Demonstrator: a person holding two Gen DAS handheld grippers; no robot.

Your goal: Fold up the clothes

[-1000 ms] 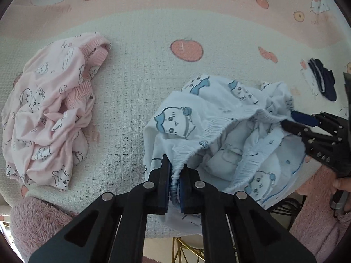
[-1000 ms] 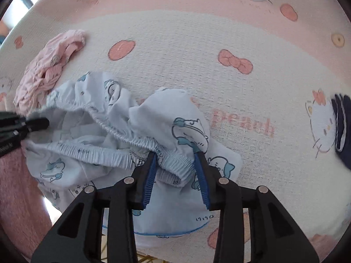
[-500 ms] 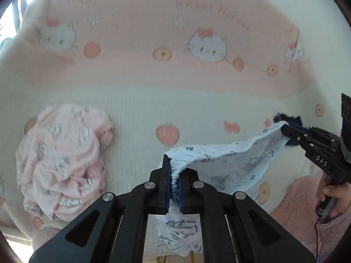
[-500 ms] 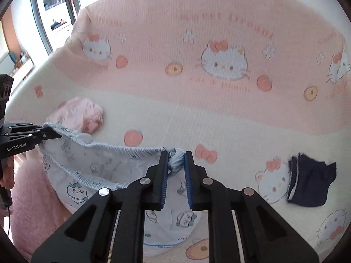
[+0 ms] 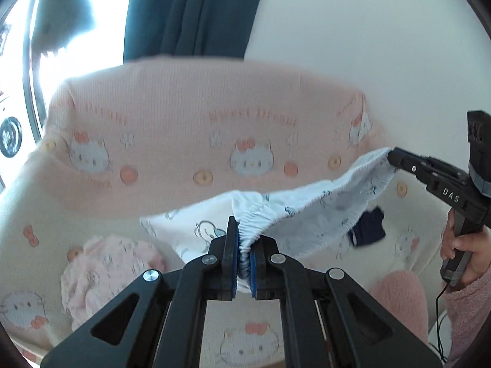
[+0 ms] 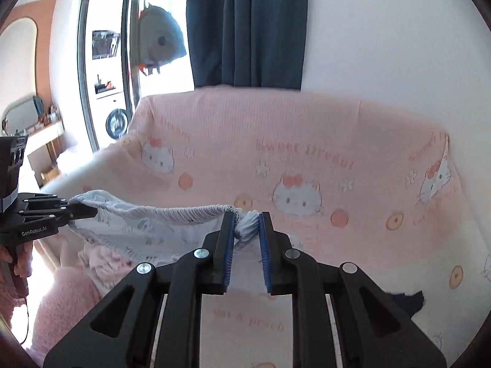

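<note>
Light blue cartoon-print shorts hang in the air above the sofa seat, their elastic waistband stretched between both grippers. My left gripper is shut on a gathered bit of the waistband. In the right wrist view it shows at the left edge. My right gripper is shut on a bunched fold at the waistband's other end, and in the left wrist view it shows at the right, held by a hand. The lower part of the shorts dangles behind my left fingers.
A crumpled pink garment lies on the seat at the left. A small navy garment lies at the right. The sofa's pink cat-print cover rises behind, with a dark curtain and a window above. Pink fleece sleeves flank the view.
Both grippers have risen and tilted up, lifting the blue shorts off the seat and stretching the waistband. The right jaws, open around the fabric a second ago, have closed on it.
</note>
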